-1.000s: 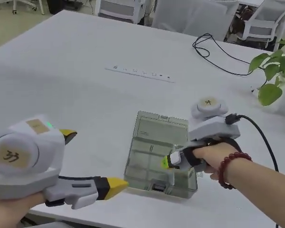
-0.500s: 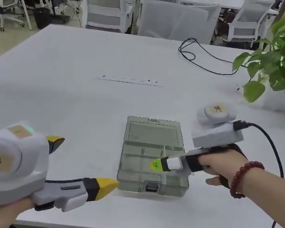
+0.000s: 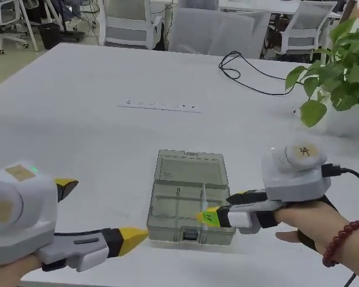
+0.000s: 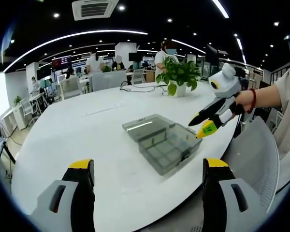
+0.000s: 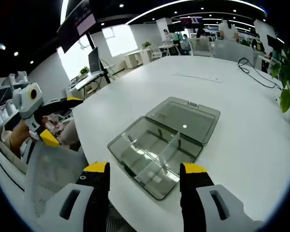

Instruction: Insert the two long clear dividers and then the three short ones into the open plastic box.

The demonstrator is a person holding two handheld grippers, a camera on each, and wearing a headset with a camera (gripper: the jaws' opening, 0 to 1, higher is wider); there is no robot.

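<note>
– nearest you, your left gripper (image 3: 99, 210) hangs low over the near left of the white table (image 3: 78, 119). its jaws are spread wide with nothing between them.

– your right gripper (image 3: 222, 207) is a little further in, just by the front right corner of the open plastic box (image 3: 165, 229). those jaws are parted too, and empty.

– the box sits mid-table between your hands, with its lid (image 3: 191, 169) laid flat behind it. clear dividers (image 3: 202, 194) already stand in the tray: one long wall, with shorter ones crossing it.

– can you count them?

– not surely; clear on clear, they blur together. so i'd judge you're late in the inserting, or checking the fit.

– i see no loose divider on the table near you. your next move, i think, is to look for any piece left over. if there is none, press down along the tops with closed tips so each one seats in its slots.

– beyond the box lie a white power strip (image 3: 161, 106), a black cable (image 3: 251, 75) and a potted plant (image 3: 332, 66). all are well apart from your work.
</note>
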